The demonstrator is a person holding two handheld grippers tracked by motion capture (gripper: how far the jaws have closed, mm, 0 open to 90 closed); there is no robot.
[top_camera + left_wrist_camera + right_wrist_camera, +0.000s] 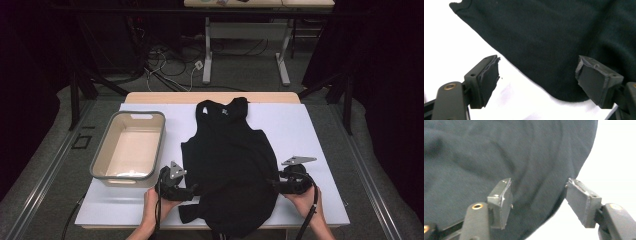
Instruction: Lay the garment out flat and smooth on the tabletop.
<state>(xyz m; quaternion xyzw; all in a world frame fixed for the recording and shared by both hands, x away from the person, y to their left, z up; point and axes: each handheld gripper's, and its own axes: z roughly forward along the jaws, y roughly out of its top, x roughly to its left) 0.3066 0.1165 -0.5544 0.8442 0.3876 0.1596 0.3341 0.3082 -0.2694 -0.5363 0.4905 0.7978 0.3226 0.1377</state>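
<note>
A black sleeveless top (227,155) lies flat on the white table cover (300,130), neck toward the far side. My left gripper (192,190) sits at the top's lower left edge, held by the person's left hand. In the left gripper view its jaws (537,67) stand wide apart with the cloth's curved edge (549,50) lying between them, untouched by the pads. My right gripper (274,184) is at the top's right edge. In the right gripper view it is open (539,187), one pad over the dark cloth (499,157) and the other over white table.
A beige tub with a grey rim (122,176) stands at the left of the table, close beside my left gripper. Beyond the table's far edge are cables on the floor and a white table frame (207,60). Dark curtains close both sides.
</note>
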